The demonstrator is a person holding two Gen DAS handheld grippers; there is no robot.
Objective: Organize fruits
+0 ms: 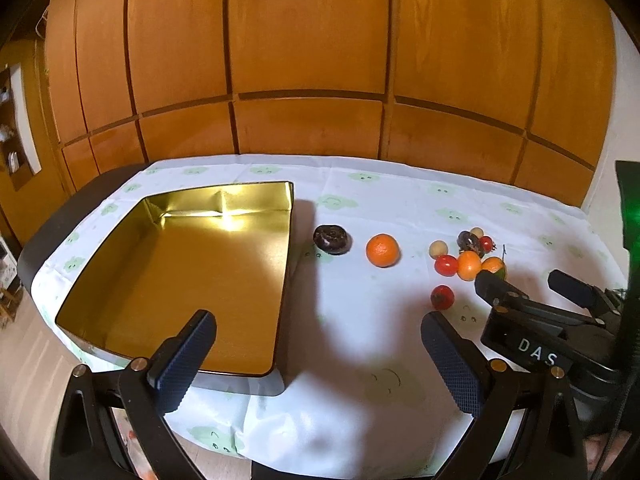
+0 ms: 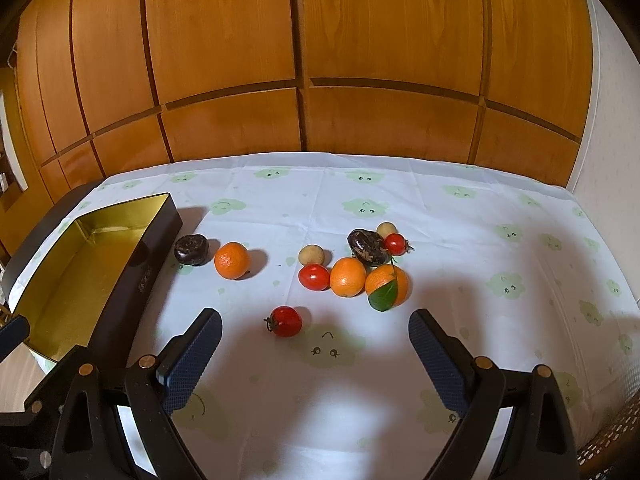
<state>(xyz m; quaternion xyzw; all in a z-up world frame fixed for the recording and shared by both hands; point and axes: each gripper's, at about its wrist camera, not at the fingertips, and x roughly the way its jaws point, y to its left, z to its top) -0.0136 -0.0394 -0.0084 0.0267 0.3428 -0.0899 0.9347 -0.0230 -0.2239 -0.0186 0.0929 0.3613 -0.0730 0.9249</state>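
nothing is sorted yet, i think: the gold tin (image 1: 180, 272) on the desk (image 2: 460, 240) holds no fruit. all the fruits (image 2: 348, 276), like the near tomato (image 2: 286, 321), lie on the cloth. left gripper (image 1: 320, 356) and right gripper (image 2: 316, 348) have fingers wide apart, holding nothing.

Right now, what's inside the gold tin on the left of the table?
Nothing visible: the gold tin shows only its bare shiny floor and walls. One finger of the left hand-held gripper covers a patch of its near edge, so that bit cannot be checked.
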